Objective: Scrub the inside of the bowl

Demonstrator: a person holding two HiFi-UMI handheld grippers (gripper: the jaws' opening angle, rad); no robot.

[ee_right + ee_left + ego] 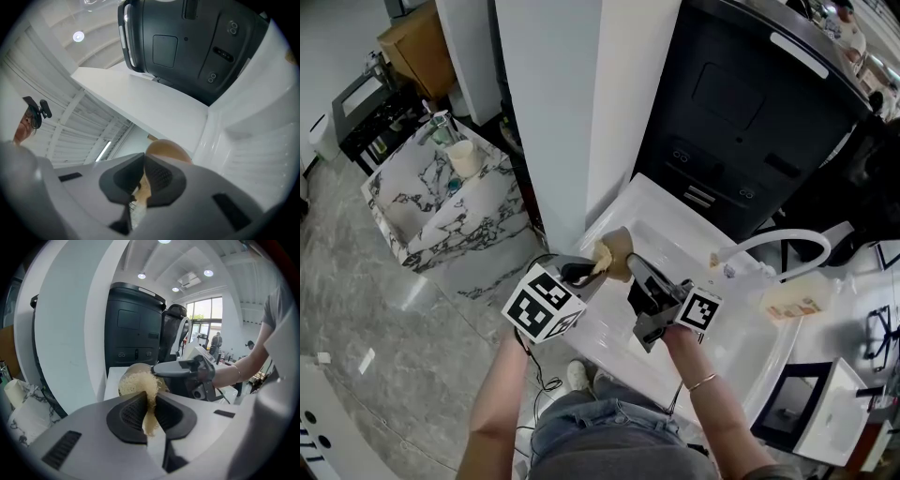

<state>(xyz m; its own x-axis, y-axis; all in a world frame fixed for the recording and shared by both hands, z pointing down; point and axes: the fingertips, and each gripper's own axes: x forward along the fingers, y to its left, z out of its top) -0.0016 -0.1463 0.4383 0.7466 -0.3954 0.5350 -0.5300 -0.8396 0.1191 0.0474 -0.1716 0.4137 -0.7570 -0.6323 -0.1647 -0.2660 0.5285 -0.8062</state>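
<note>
A tan bowl is held up over the near left corner of the white sink, tipped on its side. My right gripper is shut on the bowl's rim, and the bowl bulges just past its jaws. My left gripper is shut on a pale fibrous scrubber. In the left gripper view the scrubber sticks out of the jaws and presses into the bowl's mouth. The bowl's inside is mostly hidden behind it.
A white curved faucet arches over the sink, with a beige packet on the rim. A black appliance stands behind. A white pillar rises to the left, and a marble basin sits beyond it.
</note>
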